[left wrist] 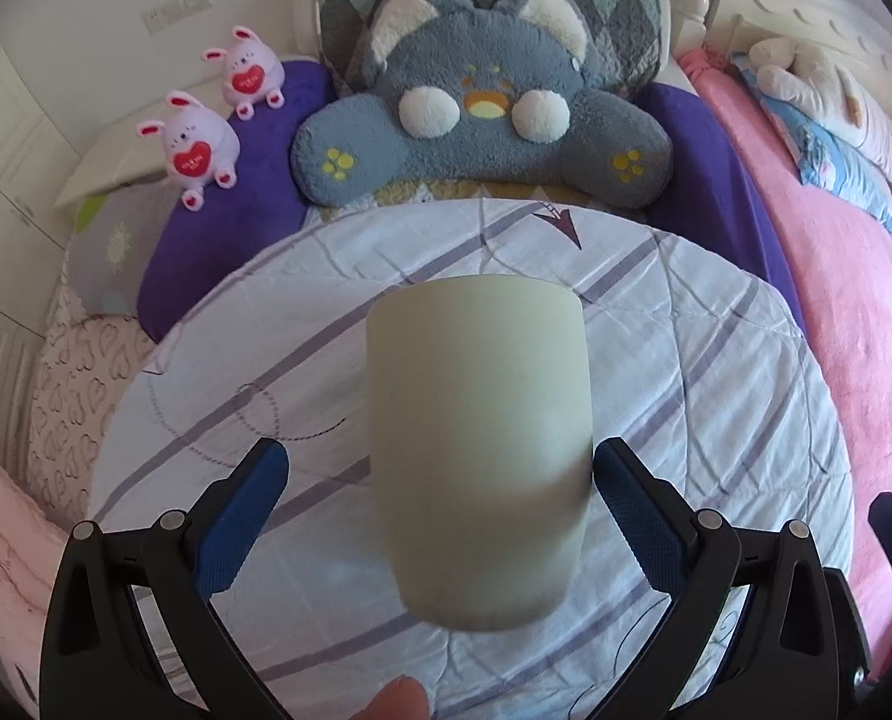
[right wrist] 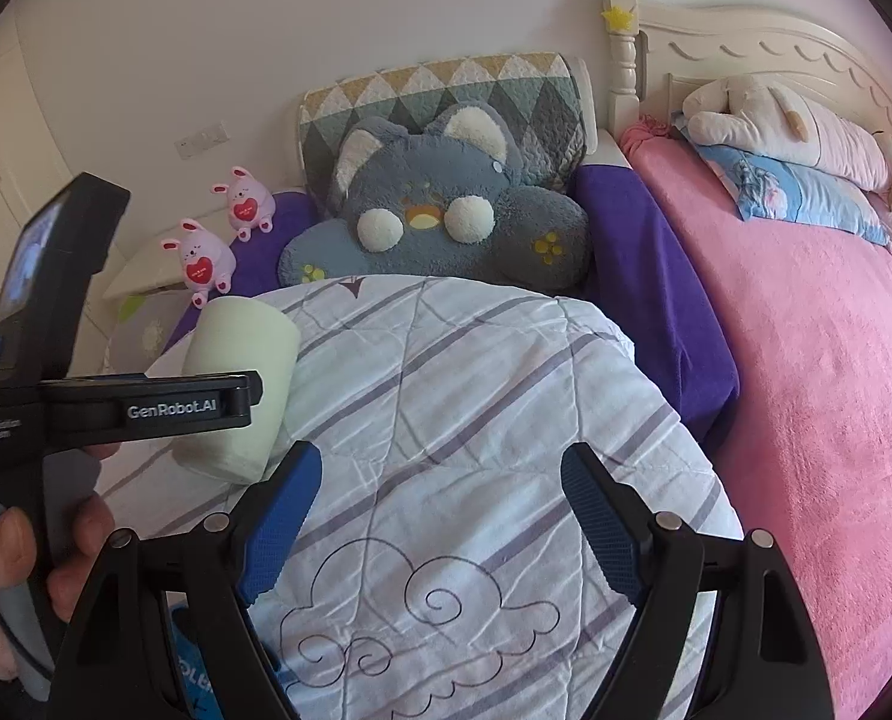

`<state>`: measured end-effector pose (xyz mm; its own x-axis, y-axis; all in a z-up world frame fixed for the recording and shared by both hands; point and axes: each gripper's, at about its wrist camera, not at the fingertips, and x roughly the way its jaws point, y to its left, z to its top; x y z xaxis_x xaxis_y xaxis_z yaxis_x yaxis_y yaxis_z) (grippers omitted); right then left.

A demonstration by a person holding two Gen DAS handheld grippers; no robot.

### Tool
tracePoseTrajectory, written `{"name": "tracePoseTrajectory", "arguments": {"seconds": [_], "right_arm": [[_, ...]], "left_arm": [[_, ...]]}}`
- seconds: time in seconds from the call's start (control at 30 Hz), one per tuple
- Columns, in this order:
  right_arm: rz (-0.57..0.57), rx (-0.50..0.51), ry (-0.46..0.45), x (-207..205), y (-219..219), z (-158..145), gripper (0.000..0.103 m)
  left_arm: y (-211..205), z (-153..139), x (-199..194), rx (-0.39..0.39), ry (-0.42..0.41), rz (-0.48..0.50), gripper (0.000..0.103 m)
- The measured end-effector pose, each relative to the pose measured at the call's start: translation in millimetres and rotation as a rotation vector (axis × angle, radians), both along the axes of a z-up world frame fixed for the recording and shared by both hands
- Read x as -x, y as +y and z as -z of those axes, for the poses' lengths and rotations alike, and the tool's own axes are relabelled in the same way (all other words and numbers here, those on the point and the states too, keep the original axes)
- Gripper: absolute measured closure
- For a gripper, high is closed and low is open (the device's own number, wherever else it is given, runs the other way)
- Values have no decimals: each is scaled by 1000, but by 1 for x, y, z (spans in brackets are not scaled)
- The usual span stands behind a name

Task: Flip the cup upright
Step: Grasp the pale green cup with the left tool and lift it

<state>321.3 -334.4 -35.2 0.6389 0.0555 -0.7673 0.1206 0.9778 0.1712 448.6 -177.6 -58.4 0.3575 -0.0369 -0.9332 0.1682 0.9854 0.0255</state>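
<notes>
A pale cream cup (left wrist: 479,450) stands between the open fingers of my left gripper (left wrist: 440,468) on the white striped quilt (left wrist: 716,396). Its wide end is at the top and its narrow rounded base is at the bottom. The right blue pad (left wrist: 638,510) is close to its side; the left pad (left wrist: 248,516) stands clear of it. In the right wrist view the cup (right wrist: 242,384) sits at the left, partly behind the left gripper's black body (right wrist: 146,408). My right gripper (right wrist: 440,510) is open and empty over the quilt (right wrist: 476,420), to the right of the cup.
A big grey plush cushion (left wrist: 476,120) and two small purple bunnies (left wrist: 197,147) lie at the far end of the quilt. A pink blanket (right wrist: 824,390) covers the bed to the right. A purple sheet (right wrist: 644,276) lies between them. The person's hand (right wrist: 2,570) holds the left gripper.
</notes>
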Motion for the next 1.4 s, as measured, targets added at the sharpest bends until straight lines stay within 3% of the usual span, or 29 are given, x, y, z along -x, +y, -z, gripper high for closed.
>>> {"name": "tracePoseTrajectory", "arguments": {"seconds": [0.1,0.27,0.67,0.87,1.1,1.4], "right_arm": [[-3,-1,10,-8,-1,3,20],[-7,-4,21,-15,0,7,20],[2,-9,15,-8,-5,4,20],[6,-10,8,0,-8,1,20],[18,-18,3,7,-11,0,20],[25,-20,2,13,-12,-1,20]], "left_arm": [[-1,5,-7,26,27,1,3],[1,15,-15,96,94,3,23],[6,8,-9,172,90,28,24],[6,-25,13,182,-58,62,24],[18,-46,31,168,-277,31,24],[16,-34,26,151,-280,30,24]]}}
